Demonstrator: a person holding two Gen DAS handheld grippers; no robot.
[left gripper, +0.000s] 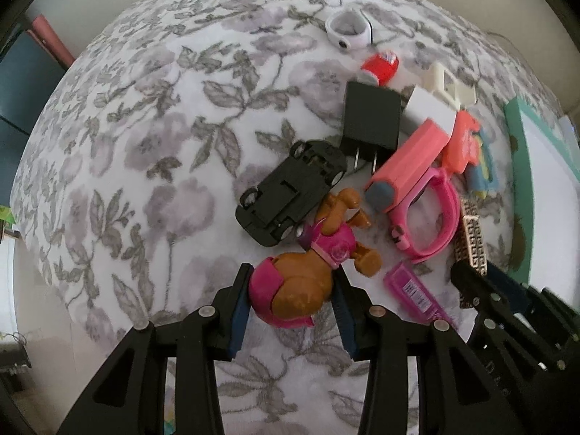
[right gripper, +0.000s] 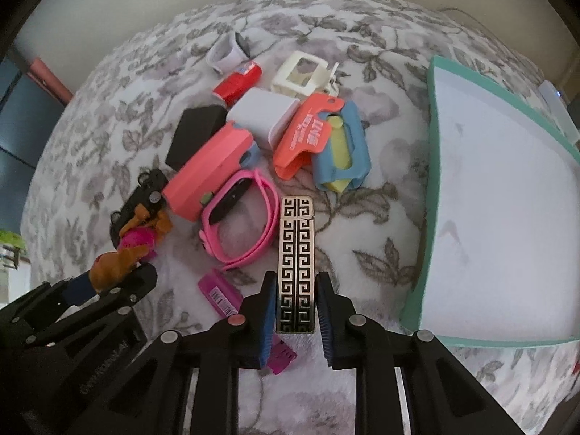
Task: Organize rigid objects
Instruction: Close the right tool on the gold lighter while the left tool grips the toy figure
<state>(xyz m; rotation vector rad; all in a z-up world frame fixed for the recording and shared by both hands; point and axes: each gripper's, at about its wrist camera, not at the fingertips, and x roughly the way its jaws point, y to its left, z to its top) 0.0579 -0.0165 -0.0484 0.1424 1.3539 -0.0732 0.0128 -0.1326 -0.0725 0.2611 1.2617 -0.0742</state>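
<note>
Left gripper (left gripper: 291,304): jaws clamped on the head of the toy dog (left gripper: 319,253), a hard plastic figure with brown body, magenta cap and vest. It sits at the near edge of the pile, legs pointing away towards the toy car (left gripper: 290,195), a matte black one lying upside down with its chassis showing.

Right gripper (right gripper: 294,311): jaws clenched on the near end of the patterned bar (right gripper: 296,253), a flat rigid rectangle with a black-on-cream Greek key pattern and a glossy face. The bar runs straight away from the jaws, its far end just beside the pink wristband (right gripper: 239,224), a loop of smooth rubbery strap.

The surface is a fuzzy fleece blanket (right gripper: 362,246), white with a grey leaf print; I can't tell what is under it.

Rest of the pile, further off:
- coral plastic case (right gripper: 206,170), boxy
- black power adapter (left gripper: 371,119), two metal prongs
- white rectangular block (right gripper: 268,116)
- orange clip (right gripper: 308,134) on a blue and yellow piece (right gripper: 344,152)
- red can (right gripper: 237,83)
- magenta packet (right gripper: 221,295) with a barcode, near left of the bar

On the right lies the teal-rimmed tray (right gripper: 433,145), white and flat inside.
</note>
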